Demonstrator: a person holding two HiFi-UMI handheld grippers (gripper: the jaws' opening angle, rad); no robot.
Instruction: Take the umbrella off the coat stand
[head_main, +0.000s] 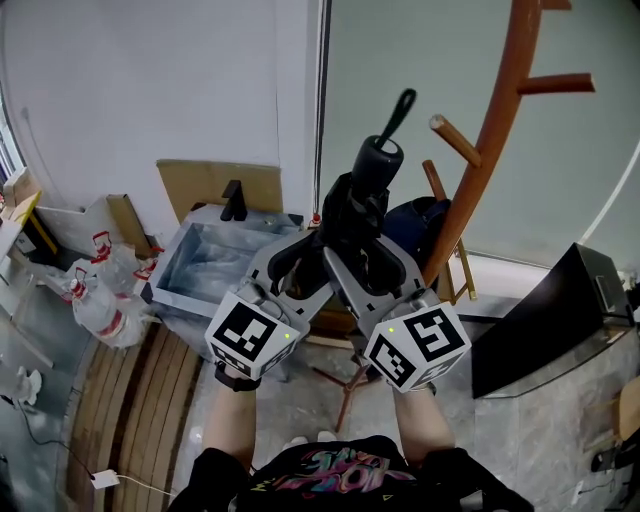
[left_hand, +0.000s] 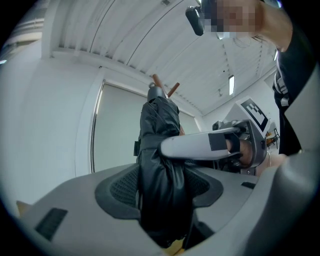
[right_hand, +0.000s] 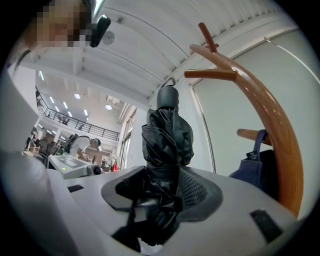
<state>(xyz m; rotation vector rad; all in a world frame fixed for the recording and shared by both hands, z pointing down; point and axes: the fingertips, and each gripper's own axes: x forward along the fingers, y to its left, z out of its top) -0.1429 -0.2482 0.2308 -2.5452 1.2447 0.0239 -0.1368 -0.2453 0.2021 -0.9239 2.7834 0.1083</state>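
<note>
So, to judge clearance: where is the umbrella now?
Centre of the head view: the black umbrella stands upright, gripped by the left gripper and right gripper, just left of the wooden coat stand.

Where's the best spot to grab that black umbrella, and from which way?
Grab the umbrella round its fat folded middle, coming in level with a jaw each side, like the left gripper and right gripper. It stands upright, and its handle is narrower.

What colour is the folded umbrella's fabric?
Black. The umbrella shows it best in the right gripper view.
</note>
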